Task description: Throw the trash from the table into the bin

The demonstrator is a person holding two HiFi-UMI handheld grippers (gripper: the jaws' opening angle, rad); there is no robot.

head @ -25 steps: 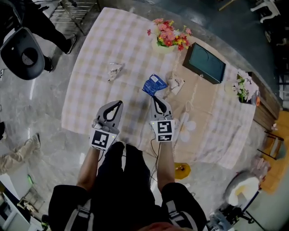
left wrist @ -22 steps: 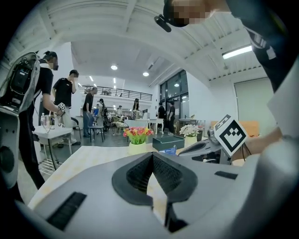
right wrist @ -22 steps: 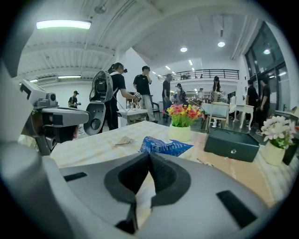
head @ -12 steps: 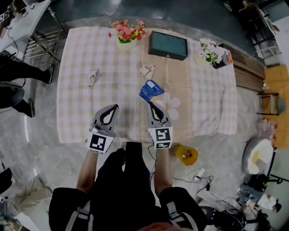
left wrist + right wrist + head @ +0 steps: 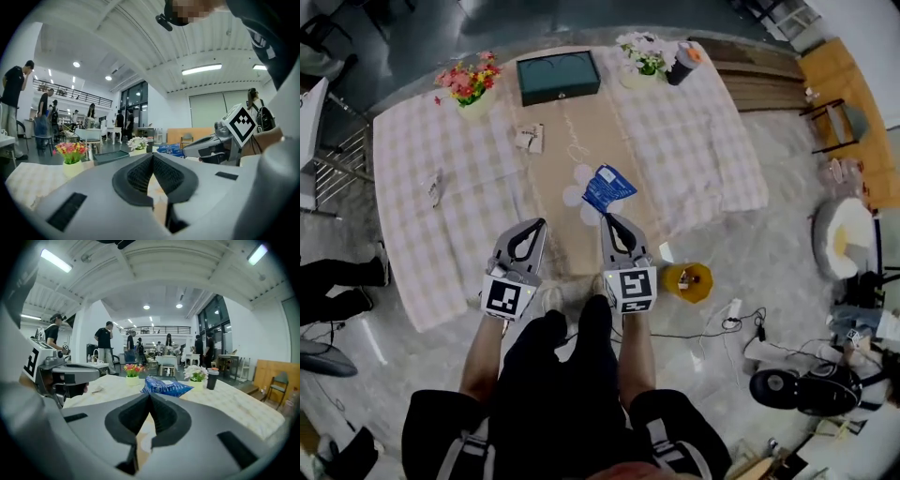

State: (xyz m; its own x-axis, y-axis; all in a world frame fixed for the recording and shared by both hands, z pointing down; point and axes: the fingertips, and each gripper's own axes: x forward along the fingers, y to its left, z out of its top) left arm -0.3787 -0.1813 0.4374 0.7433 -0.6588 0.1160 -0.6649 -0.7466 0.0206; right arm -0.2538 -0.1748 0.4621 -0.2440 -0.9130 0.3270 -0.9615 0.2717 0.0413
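Both jaw pairs are together: our right hand-held gripper pinches the blue wrapper above the counter edge; our left hand-held gripper is empty. We judge this the carry; next it goes over the yellow floor container, likely the bin, for release.

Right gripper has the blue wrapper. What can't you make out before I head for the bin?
The bin: none recognisable; the yellow container on the floor is too small in the head view to judge.
A crumpled scrap and a second scrap on the table: too small, head view.
The blue wrapper: pinched edge hidden behind the jaws of the right gripper, right gripper view.
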